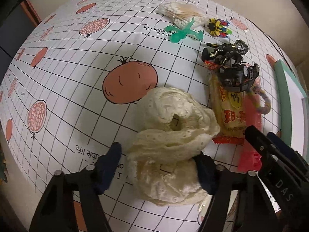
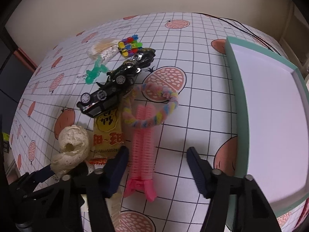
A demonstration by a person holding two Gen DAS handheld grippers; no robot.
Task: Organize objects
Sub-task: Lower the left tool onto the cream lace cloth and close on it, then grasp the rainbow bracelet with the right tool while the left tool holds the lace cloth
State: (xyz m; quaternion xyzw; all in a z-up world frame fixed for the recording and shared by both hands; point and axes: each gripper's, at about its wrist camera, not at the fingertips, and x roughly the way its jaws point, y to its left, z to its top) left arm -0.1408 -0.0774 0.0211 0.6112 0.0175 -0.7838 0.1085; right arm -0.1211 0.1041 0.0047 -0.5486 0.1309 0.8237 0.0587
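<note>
Cream lace scrunchie (image 1: pixel 170 135) sits on the tablecloth (image 1: pixel 77 77), its near end between my left gripper (image 1: pixel 160 166) fingers, jaws wide, not clamped. Snack packet (image 1: pixel 229 112) just beside it, Chinese characters on its label. Teal box (image 2: pixel 270 116) shows a bare white floor. My right gripper (image 2: pixel 156 166) hangs open beside the pink hair roller (image 2: pixel 143 150), holding nothing. Cloth print reads "comfortable life".

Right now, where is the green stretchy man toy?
The green stretchy figure lies far back on the tablecloth in the left wrist view, touching the bag of cotton swabs, left of the colourful flower toy.
</note>
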